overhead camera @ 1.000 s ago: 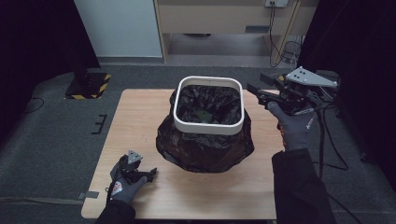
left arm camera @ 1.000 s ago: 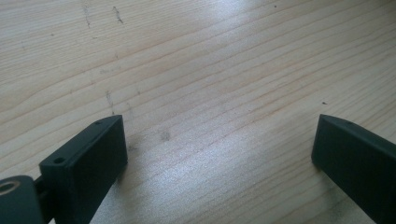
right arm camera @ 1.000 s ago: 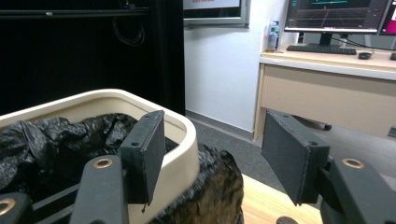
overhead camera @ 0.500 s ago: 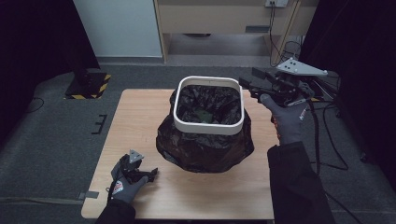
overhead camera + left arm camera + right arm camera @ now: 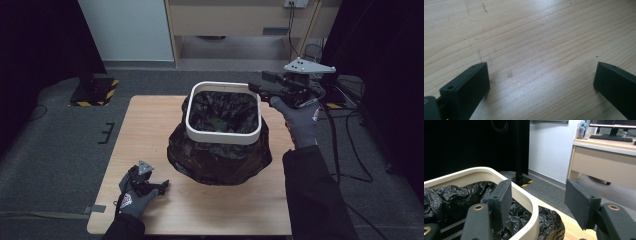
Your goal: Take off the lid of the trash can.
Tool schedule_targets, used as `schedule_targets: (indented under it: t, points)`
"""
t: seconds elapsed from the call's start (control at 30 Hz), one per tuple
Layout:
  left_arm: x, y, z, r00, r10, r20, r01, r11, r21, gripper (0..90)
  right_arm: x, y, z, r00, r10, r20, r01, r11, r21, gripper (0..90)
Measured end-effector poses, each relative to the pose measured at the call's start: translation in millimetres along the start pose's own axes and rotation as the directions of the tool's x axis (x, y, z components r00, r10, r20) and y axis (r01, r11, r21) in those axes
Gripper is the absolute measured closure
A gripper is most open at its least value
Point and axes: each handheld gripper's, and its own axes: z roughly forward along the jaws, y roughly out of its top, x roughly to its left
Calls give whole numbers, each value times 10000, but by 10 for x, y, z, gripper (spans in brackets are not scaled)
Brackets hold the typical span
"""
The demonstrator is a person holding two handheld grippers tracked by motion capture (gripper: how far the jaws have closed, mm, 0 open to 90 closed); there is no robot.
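Observation:
A white square-rimmed bin (image 5: 222,137) lined with a black plastic bag (image 5: 220,162) stands mid-table; something green (image 5: 218,122) lies inside it. My right gripper (image 5: 257,84) hovers open at the bin's far right corner. In the right gripper view, its jaws (image 5: 539,197) straddle the white rim (image 5: 525,195), one over the bag (image 5: 449,195) and one outside. My left gripper (image 5: 159,186) rests low at the front left of the wooden table (image 5: 150,130). It is open, and the left gripper view has bare wood (image 5: 536,50) between its jaws (image 5: 541,82).
The bag bulges out around the bin's base toward the front. A pale desk (image 5: 240,20) and a white panel (image 5: 125,30) stand beyond the table. A black stand foot with yellow stripes (image 5: 95,90) sits on the floor at left. Cables (image 5: 345,135) trail at right.
My right gripper has moved left from beside the bin to its far right corner. The left gripper has stayed nearly where it was.

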Motion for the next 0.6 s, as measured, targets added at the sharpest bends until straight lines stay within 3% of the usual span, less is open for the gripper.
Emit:
schedule_targets:
  t: [0.6]
  points:
    - [-4,4,6,10000,8,5,-8,10000,-13,0,0,-44,232,9966,-59,-824,149,9940,1088,438]
